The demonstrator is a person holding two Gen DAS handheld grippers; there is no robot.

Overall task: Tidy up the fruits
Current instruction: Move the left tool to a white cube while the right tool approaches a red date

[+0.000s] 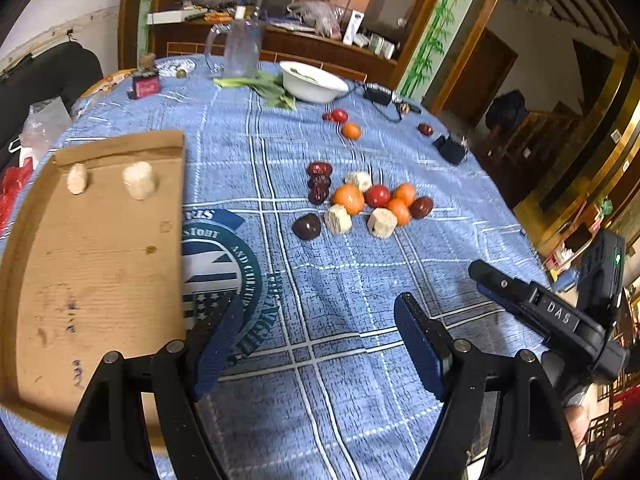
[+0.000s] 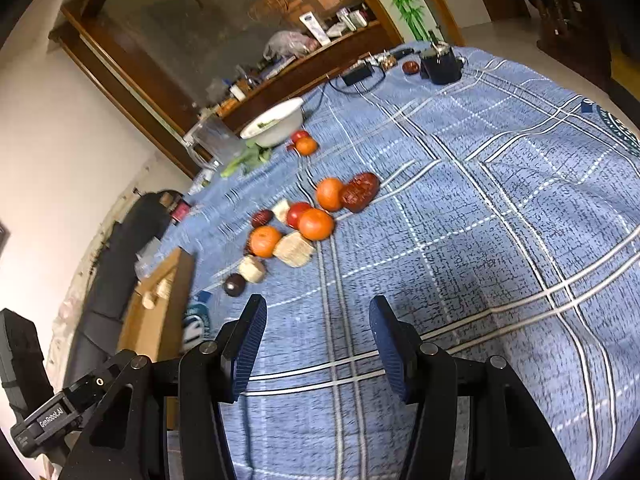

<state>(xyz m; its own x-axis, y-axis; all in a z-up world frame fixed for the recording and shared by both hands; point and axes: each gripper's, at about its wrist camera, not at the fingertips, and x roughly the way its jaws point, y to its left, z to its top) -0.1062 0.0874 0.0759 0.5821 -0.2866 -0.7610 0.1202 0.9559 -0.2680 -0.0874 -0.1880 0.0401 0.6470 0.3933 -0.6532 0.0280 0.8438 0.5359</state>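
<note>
While both tools hang low over the cloth, the scene goes like this, from near to far:

Left gripper (image 1: 320, 344): at the bottom of the left wrist view, its two blue fingers spread wide apart, nothing between them.
Right gripper (image 2: 318, 350): at the bottom of the right wrist view, also spread, holding nothing; its body shows at the right edge of the left view.
Tablecloth (image 1: 340, 280): blue with white check lines, with a round printed emblem (image 1: 224, 264) beside the box.
Cardboard tray (image 1: 100, 272): on the left side of the left view, flat on the cloth; two pale cut pieces (image 1: 138, 180) stand near its far edge, apart from each other.
Fruit pile (image 1: 360, 200): centre of the left view, well apart from both grippers; oranges, a red tomato, dark red dates and pale chunks lie close together, some touching.
Second small group (image 1: 346, 124): farther up, a tomato and an orange side by side.
White bowl (image 1: 312, 80): upper centre, green leaves beside it.
Clear jug (image 1: 240, 48): behind the bowl, to its left.
</note>
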